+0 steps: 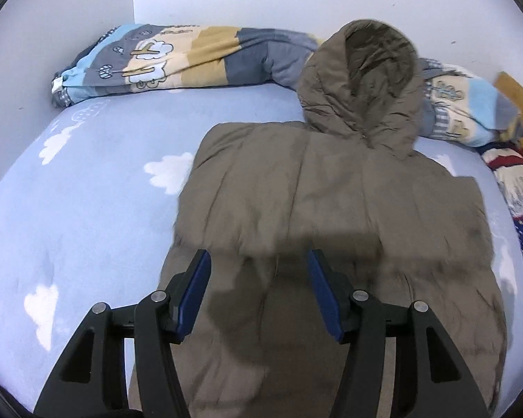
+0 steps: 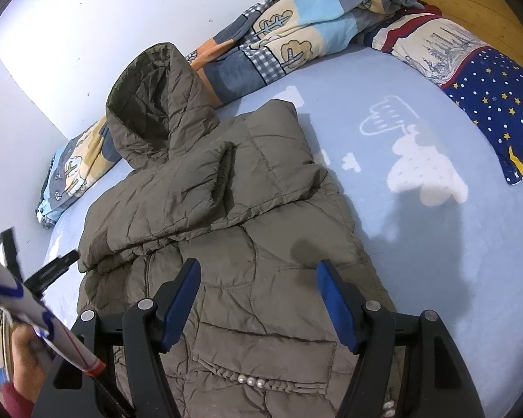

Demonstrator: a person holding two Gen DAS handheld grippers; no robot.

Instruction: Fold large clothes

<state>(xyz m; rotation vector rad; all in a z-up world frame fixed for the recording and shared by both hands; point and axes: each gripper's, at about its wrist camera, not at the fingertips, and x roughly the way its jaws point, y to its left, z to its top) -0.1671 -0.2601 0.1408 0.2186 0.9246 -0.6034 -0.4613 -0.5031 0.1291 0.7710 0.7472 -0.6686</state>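
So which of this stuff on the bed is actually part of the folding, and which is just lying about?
Part of the job:
- the olive hooded jacket, sleeves folded in
- left gripper and right gripper, jaws open above it

Just lying about:
- patchwork blanket by the wall
- star-patterned pillow
- cloud-print bedsheet underneath

Olive-brown hooded puffer jacket (image 1: 331,209) lies flat, sleeves folded across its front.

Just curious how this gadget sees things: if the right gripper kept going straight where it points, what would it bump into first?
Most likely the jacket. The right gripper is open, pointing down at its quilted body below the folded sleeve. Depth is hard to judge, but nothing lies in between.
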